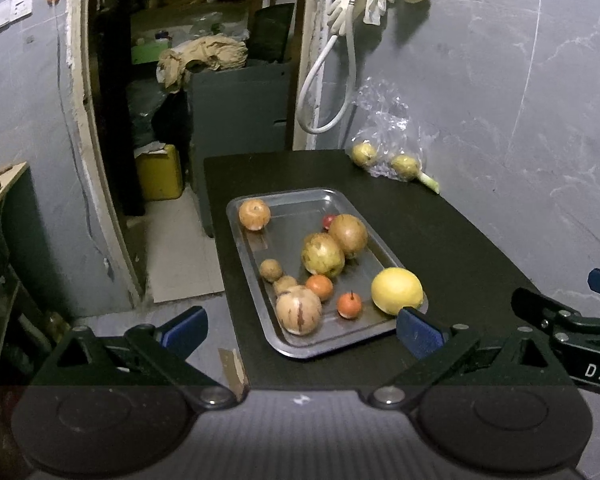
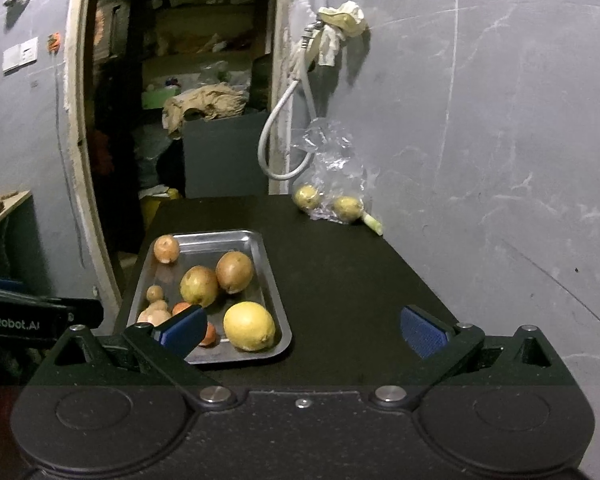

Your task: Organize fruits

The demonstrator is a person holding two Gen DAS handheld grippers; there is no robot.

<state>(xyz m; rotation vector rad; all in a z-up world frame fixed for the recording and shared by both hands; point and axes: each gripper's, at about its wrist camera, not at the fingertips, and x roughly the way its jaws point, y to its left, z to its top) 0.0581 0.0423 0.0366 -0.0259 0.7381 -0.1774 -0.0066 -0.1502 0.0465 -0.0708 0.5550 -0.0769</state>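
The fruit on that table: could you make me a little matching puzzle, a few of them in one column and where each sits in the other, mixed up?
Things:
1. lemon
2. two yellow-green fruits
3. round tan fruit
4. striped pale fruit

Places:
A. far left corner of the metal tray
B. in the clear plastic bag by the wall
C. near right corner of the tray
D. near end of the tray, left of the small orange fruits

Pairs: 1-C, 2-B, 3-A, 4-D

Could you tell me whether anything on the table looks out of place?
Yes: two yellowish fruits lie in a crumpled clear plastic bag at the table's far corner by the wall, apart from the rest gathered on the metal tray.
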